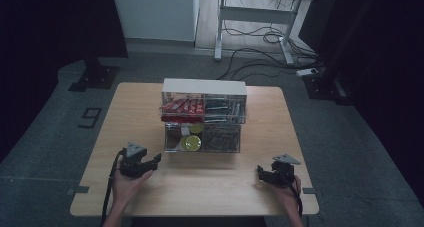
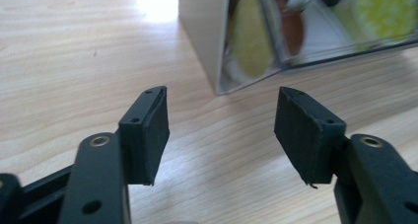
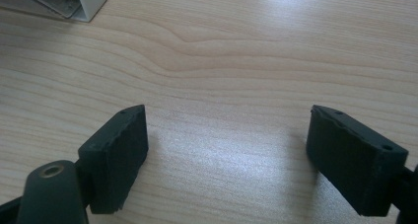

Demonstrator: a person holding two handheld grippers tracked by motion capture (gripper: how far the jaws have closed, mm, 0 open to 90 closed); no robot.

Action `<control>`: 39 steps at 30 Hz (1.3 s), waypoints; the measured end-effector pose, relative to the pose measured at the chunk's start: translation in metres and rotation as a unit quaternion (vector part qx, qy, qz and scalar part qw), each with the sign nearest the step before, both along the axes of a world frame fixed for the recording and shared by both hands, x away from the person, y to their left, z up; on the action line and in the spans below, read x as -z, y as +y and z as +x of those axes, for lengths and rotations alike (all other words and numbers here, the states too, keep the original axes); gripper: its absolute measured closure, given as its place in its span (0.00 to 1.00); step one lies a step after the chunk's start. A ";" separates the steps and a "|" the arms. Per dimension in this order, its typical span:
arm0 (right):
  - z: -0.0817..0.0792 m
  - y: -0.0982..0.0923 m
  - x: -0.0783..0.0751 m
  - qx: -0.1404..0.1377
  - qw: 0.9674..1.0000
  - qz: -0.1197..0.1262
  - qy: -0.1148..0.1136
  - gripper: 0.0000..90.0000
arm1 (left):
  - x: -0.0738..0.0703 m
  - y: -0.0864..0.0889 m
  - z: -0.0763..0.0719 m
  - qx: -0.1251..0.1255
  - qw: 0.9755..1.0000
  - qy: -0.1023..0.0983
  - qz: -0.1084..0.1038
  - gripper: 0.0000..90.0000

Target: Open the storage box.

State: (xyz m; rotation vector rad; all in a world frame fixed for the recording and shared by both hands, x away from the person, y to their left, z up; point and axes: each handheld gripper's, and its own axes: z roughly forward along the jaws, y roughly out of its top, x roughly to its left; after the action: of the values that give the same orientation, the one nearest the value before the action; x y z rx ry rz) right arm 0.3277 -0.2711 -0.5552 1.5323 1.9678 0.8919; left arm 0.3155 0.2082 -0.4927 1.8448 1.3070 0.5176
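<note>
- We see a clear two-tier drawer box (image 1: 202,118) standing on the middle of the light wooden table (image 1: 200,187), well forward of both hands.
- Its upper tier holds red packets (image 1: 181,107) on the left and dark items on the right; the lower tier holds round yellow lids (image 1: 190,142) on the left and a dark tangle on the right.
- Our left hand-held gripper (image 1: 150,163) sits at the table's near left, pointing toward the box's lower left corner and near it, not touching.
- In the left gripper view this hand-held gripper (image 2: 222,130) has its jaws partly apart, with nothing between the pads; bare table and the box's corner (image 2: 217,61) lie beyond them.
- Our right hand-held gripper (image 1: 261,173) rests at the near right, apart from the box.
- In the right gripper view the right hand-held gripper (image 3: 226,155) stands wide open and empty over the wood grain; the box's corner (image 3: 84,2) shows at the upper left.
</note>
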 end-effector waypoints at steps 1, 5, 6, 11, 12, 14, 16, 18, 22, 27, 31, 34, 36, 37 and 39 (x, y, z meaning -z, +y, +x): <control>0.000 0.000 0.000 0.000 1.000 0.000 0.000 0.18 | 0.000 0.000 0.000 0.000 1.000 0.000 0.000 0.44; 0.000 0.000 0.000 -0.001 1.000 0.000 0.000 0.19 | -0.008 -0.004 -0.003 0.010 1.000 -0.011 0.010 0.49; 0.000 0.000 0.000 -0.001 1.000 0.000 -0.001 0.19 | -0.009 -0.005 -0.004 0.011 1.000 -0.013 0.010 0.51; 0.000 0.000 0.000 -0.001 1.000 0.000 -0.001 0.19 | -0.014 -0.001 -0.006 0.012 1.000 -0.021 0.000 0.62; -0.001 -0.001 0.000 0.000 1.000 0.000 -0.001 0.19 | -0.017 0.001 -0.007 0.016 1.000 -0.024 -0.002 0.65; -0.001 -0.001 0.000 0.000 1.000 0.000 -0.001 0.19 | -0.020 0.002 -0.008 0.022 0.999 -0.025 -0.006 0.71; -0.001 -0.001 0.000 0.001 1.000 0.000 -0.001 0.19 | -0.024 0.003 -0.010 0.028 0.999 -0.024 -0.013 0.77; -0.001 -0.001 0.000 0.001 1.000 0.000 -0.001 0.19 | -0.027 0.003 -0.011 0.031 0.999 -0.025 -0.018 0.82; -0.001 -0.001 0.000 0.001 1.000 0.000 -0.001 0.19 | -0.035 0.001 -0.012 0.037 0.998 -0.031 -0.027 0.90; -0.001 -0.001 0.000 0.001 1.000 0.000 -0.001 0.20 | -0.043 -0.002 -0.011 0.043 0.998 -0.037 -0.032 0.97; -0.001 -0.001 0.000 0.000 1.000 0.000 -0.001 0.20 | -0.051 -0.003 -0.012 0.049 0.997 -0.045 -0.038 0.99; -0.001 -0.001 0.000 0.000 1.000 0.001 -0.001 0.20 | -0.060 -0.005 -0.011 0.058 0.996 -0.047 -0.037 1.00; -0.001 -0.002 0.000 0.000 1.000 0.001 -0.001 0.20 | -0.065 -0.006 -0.011 0.063 0.996 -0.050 -0.039 1.00; -0.001 -0.002 0.000 0.000 1.000 0.001 -0.001 0.20 | -0.065 -0.006 -0.011 0.063 0.996 -0.050 -0.039 1.00; -0.001 -0.002 0.000 0.000 1.000 0.001 -0.001 0.20 | -0.071 -0.007 -0.011 0.067 0.995 -0.053 -0.044 1.00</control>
State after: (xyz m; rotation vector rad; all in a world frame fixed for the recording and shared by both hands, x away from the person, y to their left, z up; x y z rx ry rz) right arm 0.3268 -0.2727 -0.5551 1.5306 1.9662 0.8952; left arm 0.3043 0.2017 -0.4214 1.7930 1.1109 0.4730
